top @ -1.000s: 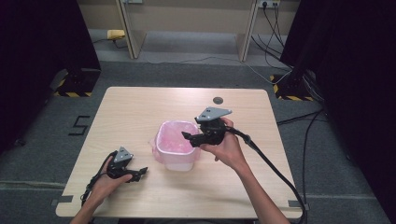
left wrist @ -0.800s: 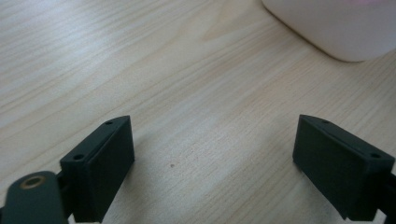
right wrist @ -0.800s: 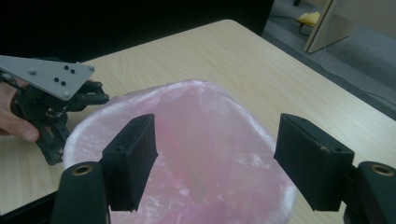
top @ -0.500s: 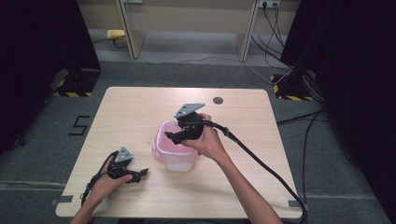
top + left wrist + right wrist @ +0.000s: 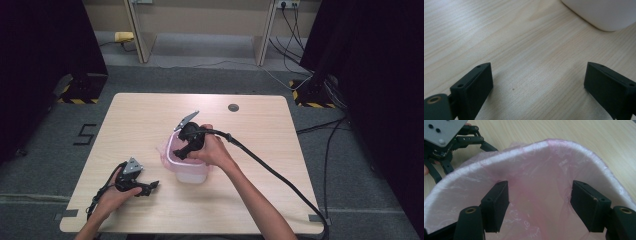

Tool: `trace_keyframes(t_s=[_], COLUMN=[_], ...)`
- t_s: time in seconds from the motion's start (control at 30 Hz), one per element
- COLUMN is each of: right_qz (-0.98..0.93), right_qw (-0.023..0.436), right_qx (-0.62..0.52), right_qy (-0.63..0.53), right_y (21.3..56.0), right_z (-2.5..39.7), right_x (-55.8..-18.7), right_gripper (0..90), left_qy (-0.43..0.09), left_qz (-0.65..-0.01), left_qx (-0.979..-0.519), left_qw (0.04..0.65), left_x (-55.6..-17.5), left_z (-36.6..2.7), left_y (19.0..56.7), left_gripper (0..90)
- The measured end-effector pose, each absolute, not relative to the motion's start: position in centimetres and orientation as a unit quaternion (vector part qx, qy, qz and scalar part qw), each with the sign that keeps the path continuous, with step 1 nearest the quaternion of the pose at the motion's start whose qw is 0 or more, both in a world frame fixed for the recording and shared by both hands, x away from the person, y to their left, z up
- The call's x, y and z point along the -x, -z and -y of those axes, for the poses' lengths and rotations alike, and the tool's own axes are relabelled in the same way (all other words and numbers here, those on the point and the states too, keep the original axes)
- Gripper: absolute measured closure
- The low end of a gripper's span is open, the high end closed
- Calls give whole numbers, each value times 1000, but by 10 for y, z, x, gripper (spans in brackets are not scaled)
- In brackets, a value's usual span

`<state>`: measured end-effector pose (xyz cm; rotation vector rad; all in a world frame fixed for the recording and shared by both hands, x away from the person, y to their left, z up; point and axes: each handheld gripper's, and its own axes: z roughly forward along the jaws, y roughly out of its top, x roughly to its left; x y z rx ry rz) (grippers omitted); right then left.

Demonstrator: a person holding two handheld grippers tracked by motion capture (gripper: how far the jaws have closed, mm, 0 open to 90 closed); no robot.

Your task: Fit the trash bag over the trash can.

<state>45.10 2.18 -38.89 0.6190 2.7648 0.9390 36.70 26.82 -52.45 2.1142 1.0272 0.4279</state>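
A small white bin (image 5: 192,171) lined with a pink plastic bag (image 5: 163,151) stands in the middle of the wooden table (image 5: 260,130). My right gripper (image 5: 184,149) hangs over the bin's left part, open, its jaws dipped inside the mouth. In the right gripper view the right gripper (image 5: 539,195) has nothing between its jaws, and the pink bag (image 5: 536,167) covers the wall and rim ahead of them. My left gripper (image 5: 150,187) rests open on the table to the left of the bin. The left gripper (image 5: 539,75) faces bare wood, with the bin's (image 5: 604,12) lower corner just ahead.
The right gripper's thick black cable (image 5: 280,175) trails over the table's right front part and off the edge. A dark round grommet (image 5: 233,107) sits near the far edge. The left gripper (image 5: 446,142) lies just beyond the bin's rim in the right gripper view.
My right gripper has moved left from the bin's right rim to its left part and lowered into the mouth. The left gripper has stayed put.
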Motion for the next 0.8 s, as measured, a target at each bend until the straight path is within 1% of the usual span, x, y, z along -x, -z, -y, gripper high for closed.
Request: trace_keyframes(t_s=[0.1,0.2,0.3,0.43,0.67,0.8], right_qz=[-922,-914,-904,-893,-891,-899], right_qw=[78,86,119,145,201,190], right_qx=[-207,-205,-212,-238,-276,-279], right_qy=[-318,-341,-351,-354,-299,-280], right_y=[386,374,359,350,362,377], right_z=[-21,-13,-1,20,43,41], right_x=[-449,-444,-438,-434,-437,-445], right_gripper=[319,320,319,309,320,331], left_qy=[-166,-166,-166,-166,-166,-165], left_qz=[-400,-399,-400,-400,-400,-400], left_qx=[-823,-823,-823,-823,-823,-824], left_qw=[367,367,367,367,366,366], left_x=[-367,-367,-367,-367,-367,-367], left_z=[-268,-268,-268,-268,-268,-268], left_y=[524,524,524,524,524,524], left_gripper=[78,78,78,76,73,73])
